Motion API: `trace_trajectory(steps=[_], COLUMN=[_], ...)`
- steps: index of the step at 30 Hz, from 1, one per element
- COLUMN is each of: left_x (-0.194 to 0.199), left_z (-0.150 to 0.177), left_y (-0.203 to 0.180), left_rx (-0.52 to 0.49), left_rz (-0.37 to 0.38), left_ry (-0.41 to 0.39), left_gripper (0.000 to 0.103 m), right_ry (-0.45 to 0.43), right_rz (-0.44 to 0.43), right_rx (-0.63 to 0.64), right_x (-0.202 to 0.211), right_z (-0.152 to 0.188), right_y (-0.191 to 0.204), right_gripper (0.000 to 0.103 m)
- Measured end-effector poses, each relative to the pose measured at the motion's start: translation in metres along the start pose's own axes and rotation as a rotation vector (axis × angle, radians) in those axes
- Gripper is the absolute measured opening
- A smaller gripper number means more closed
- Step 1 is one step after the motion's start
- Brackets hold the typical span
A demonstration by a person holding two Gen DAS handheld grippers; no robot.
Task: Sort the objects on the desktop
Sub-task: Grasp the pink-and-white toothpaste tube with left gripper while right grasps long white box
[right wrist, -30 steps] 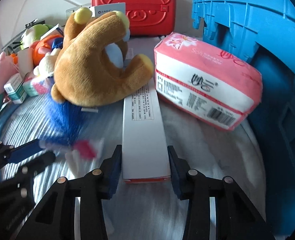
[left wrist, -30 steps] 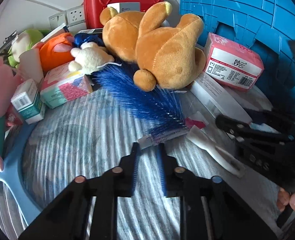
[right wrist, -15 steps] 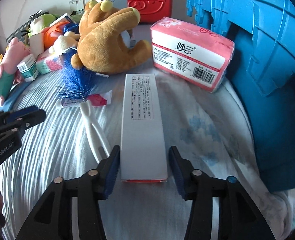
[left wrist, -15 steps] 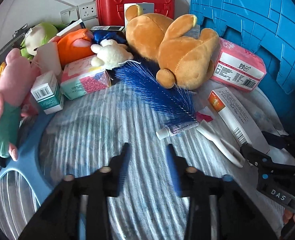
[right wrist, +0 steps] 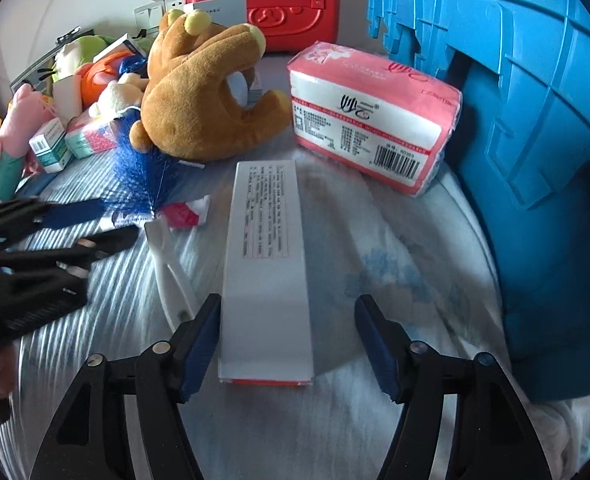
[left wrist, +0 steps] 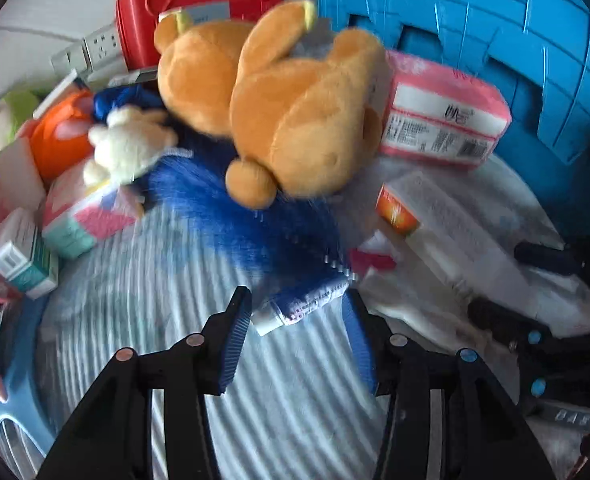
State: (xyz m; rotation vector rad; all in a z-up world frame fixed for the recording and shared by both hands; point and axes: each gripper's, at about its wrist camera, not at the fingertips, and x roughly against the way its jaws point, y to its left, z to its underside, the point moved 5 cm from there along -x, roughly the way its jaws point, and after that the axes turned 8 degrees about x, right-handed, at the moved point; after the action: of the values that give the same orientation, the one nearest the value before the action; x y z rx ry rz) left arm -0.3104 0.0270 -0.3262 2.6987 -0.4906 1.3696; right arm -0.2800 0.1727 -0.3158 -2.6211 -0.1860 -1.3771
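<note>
Box [right wrist: 265, 264]: long, white, flat on the striped cloth [right wrist: 375, 420], near end between the right gripper [right wrist: 287, 334] fingers.
Right gripper: jaws apart, left pad touching the box, right pad clear.
Left gripper [left wrist: 295, 312]: jaws apart, tube [left wrist: 299, 306] end between the tips.
Beside: brush [left wrist: 255, 220], teddy [left wrist: 287, 112], tissue pack [right wrist: 371, 136], blue crate [right wrist: 535, 120].

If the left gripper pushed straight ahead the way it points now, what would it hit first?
Most likely the small tube lying just beyond the open left gripper, roughly between its fingertips. Behind it come the blue brush bristles, then the brown plush bear; motion blur leaves depth uncertain.
</note>
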Motion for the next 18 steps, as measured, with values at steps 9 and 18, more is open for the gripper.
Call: trace_trajectory(steps=[9, 18], left_x=[-0.002, 0.012], left_z=[0.001, 0.02], left_y=[-0.016, 0.004], left_rx=[-0.014, 0.063], left_rz=[-0.026, -0.071], left_ry=[-0.005, 0.029], left_gripper=[0.019, 0.016], right_ry=[0.0, -0.021], right_rz=[-0.003, 0.022], right_rx=[-0.01, -0.015], right_x=[-0.012, 0.001], right_z=[-0.009, -0.008], right_y=[-0.006, 0.001], right_gripper=[0.047, 0.041])
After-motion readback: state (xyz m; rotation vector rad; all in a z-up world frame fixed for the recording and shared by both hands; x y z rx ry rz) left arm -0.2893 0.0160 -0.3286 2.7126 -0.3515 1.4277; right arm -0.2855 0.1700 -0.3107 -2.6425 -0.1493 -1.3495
